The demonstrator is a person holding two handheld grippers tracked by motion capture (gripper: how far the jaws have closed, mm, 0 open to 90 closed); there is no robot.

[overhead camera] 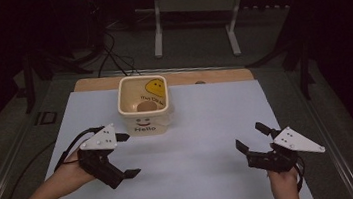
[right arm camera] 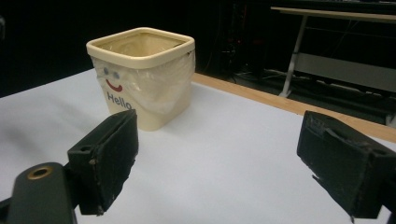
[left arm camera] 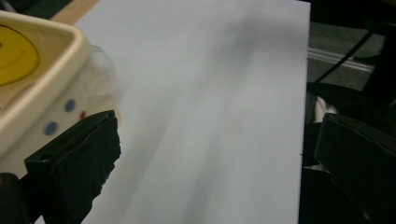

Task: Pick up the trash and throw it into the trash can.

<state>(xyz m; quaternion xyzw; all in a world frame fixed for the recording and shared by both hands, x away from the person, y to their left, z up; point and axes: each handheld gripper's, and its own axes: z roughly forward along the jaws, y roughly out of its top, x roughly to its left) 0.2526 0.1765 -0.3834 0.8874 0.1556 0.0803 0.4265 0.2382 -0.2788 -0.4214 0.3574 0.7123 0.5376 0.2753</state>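
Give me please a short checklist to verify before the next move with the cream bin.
1. Left tongs open, holding nothing: ok.
2. Right tongs open, holding nothing: ok.
3. Cream square plastic bin with the "Hello" face standing upright: ok.
4. Clear plastic liner draped over the bin's rim: ok.
5. White sheet covering the table bare between tongs and bin: ok.
6. What the round brown item inside the bin is: cannot tell.

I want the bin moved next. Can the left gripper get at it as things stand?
Probably yes. The left gripper is open and close beside the bin, with just bare white sheet between them.
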